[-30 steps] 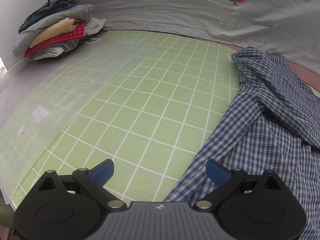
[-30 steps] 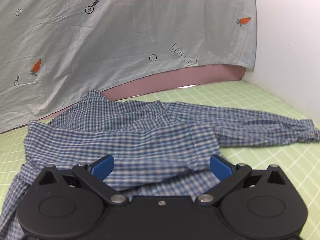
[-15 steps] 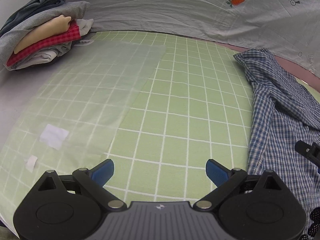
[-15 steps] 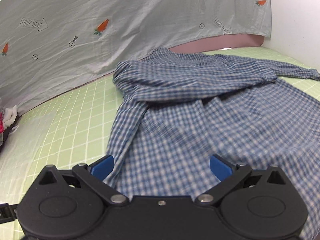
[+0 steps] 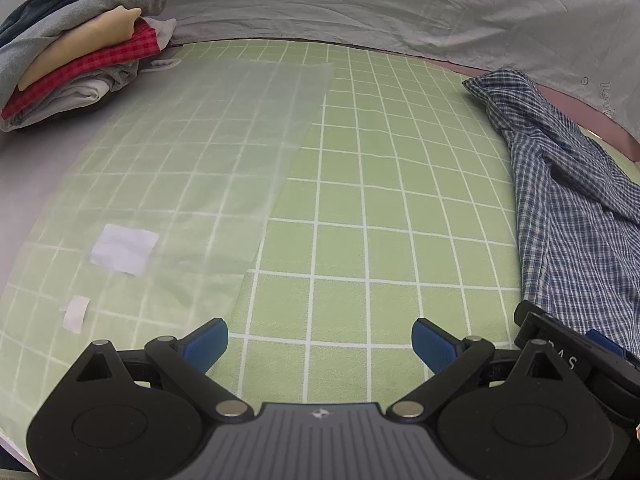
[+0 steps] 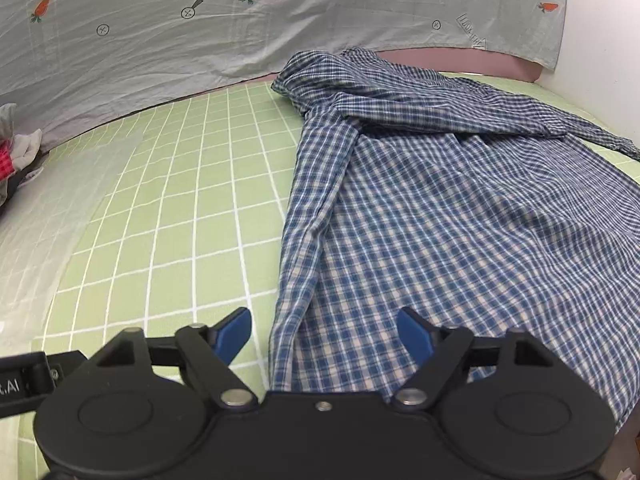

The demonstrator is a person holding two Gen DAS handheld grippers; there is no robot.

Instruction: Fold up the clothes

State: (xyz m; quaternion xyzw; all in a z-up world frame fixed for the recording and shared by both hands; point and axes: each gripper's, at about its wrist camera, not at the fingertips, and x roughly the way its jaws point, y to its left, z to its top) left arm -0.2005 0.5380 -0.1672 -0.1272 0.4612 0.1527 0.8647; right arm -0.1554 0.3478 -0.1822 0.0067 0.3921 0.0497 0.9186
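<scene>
- The blue-and-white checked shirt (image 6: 460, 208) lies rumpled on the right part of the desk (image 5: 360, 216), which is covered by a green mat with a white grid.
- Its body spreads toward the near edge, its left border is rolled into a long fold, and a sleeve (image 6: 532, 120) stretches off to the right along the far side.
- In the left wrist view the same shirt (image 5: 576, 216) fills the right edge, with bare mat between it and the left claw (image 5: 320, 344).
- The left claw hangs wide open over bare mat, its blue pads (image 5: 204, 342) holding nothing.
- The right claw (image 6: 324, 334) is also spread open and empty, low over the shirt's near left border; whether it touches the cloth cannot be told.
- A pile of folded clothes (image 5: 76, 44), grey, tan, red check and dark, sits at the far left corner, well apart from the shirt.
- A translucent sheet (image 5: 192, 168) covers the left part of the mat, with two white tape pieces (image 5: 124, 254) on it.
- The pale backdrop sheet (image 6: 200, 20) behind the desk shows orange carrots and arrow boxes reading "LOOK HERE".
- The neighbouring claw's body bears partial letters, too cut off to read whole.
</scene>
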